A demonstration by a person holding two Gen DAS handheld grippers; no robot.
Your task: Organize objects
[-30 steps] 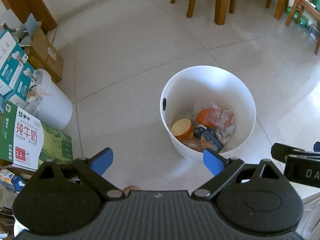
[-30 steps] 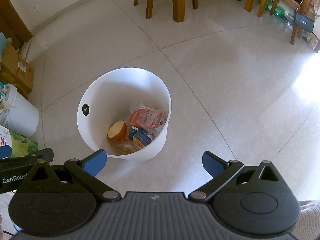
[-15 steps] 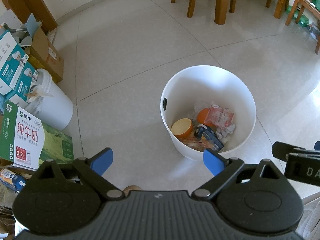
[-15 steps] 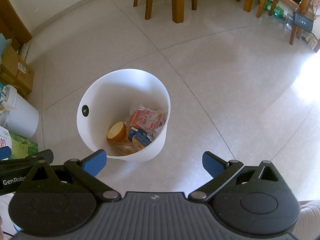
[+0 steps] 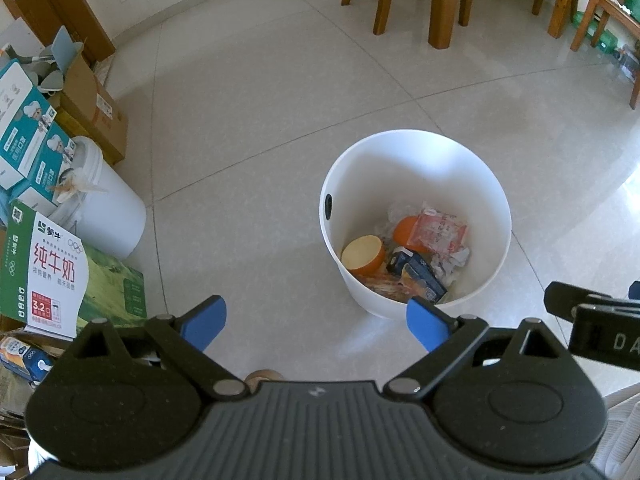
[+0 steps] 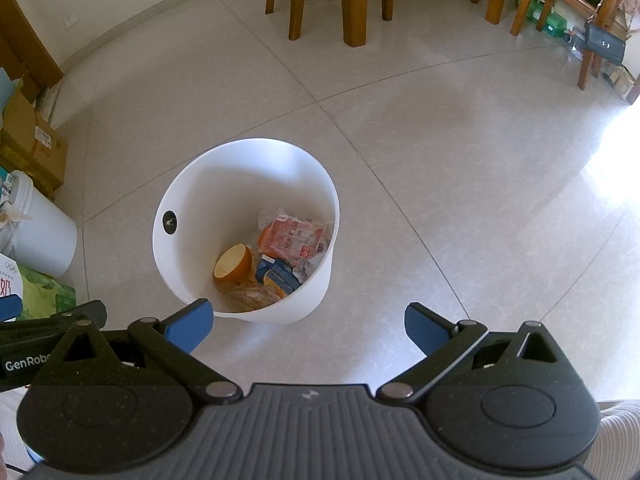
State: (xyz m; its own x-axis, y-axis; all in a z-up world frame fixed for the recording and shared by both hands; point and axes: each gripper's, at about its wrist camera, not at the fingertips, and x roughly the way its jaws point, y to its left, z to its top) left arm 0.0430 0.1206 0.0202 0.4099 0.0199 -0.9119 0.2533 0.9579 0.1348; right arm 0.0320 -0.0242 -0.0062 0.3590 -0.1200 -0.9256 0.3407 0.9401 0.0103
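A white round bin [image 5: 416, 148] [image 6: 184, 200] stands on the tiled floor. Inside lie an orange half [image 5: 362, 254] [image 6: 234, 264], a red-orange snack packet [image 5: 440, 232] [image 6: 292, 236], a blue carton [image 5: 420, 276] [image 6: 276, 276] and crumpled wrappers. My left gripper [image 5: 316, 324] hovers open above the floor, just in front of the bin, with nothing between its blue fingers. My right gripper [image 6: 308, 328] is open too, held over the bin's near right side. Each gripper's side shows at the edge of the other's view.
At the left stand a white lidded bucket [image 5: 104, 208], a green milk carton box [image 5: 44, 276], teal boxes [image 5: 28, 136] and cardboard boxes [image 5: 96, 108]. Wooden table and chair legs [image 5: 440, 4] [image 6: 354, 4] stand at the back. A stool [image 6: 560, 4] and a dark bag [image 6: 604, 42] are at the far right.
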